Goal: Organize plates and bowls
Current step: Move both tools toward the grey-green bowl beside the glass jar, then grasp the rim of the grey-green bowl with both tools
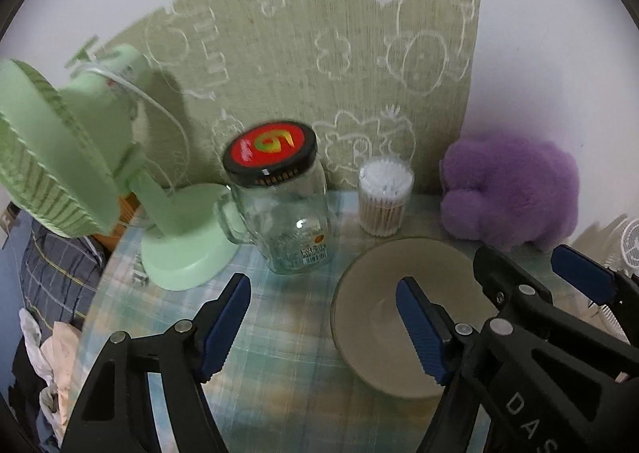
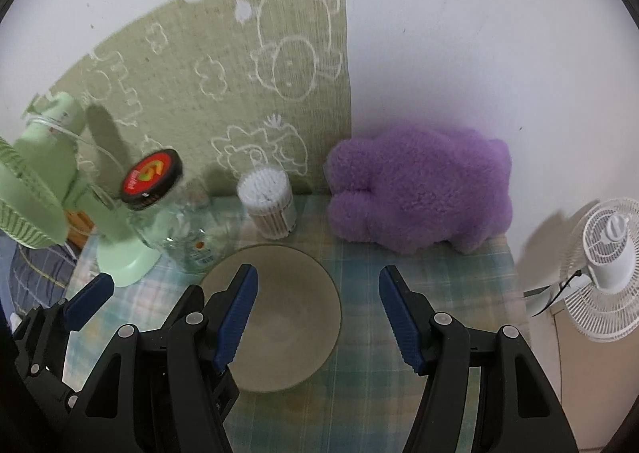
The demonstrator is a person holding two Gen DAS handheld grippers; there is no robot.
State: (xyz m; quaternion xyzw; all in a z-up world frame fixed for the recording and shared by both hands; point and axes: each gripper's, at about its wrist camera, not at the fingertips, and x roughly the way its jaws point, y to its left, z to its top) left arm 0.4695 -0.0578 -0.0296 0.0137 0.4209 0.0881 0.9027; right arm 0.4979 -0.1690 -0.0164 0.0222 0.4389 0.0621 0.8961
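A beige bowl (image 1: 375, 293) sits on the plaid tablecloth (image 1: 279, 353); it also shows in the right wrist view (image 2: 291, 293). My left gripper (image 1: 323, 329) is open and empty, its right finger over the bowl's middle and its left finger over bare cloth. My right gripper (image 2: 319, 317) is open and empty, its left finger over the bowl and its right finger over the cloth to the right. The right gripper also shows in the left wrist view (image 1: 531, 277), open beside the bowl. The left gripper's finger (image 2: 88, 301) shows at the left of the right wrist view.
A glass jar with a red lid (image 1: 287, 209) stands left of the bowl, beside a green desk fan (image 1: 80, 157). A cotton swab tub (image 1: 385, 199) and a purple plush toy (image 1: 511, 189) stand behind the bowl, against the wall. A white fan (image 2: 607, 265) stands off the table's right edge.
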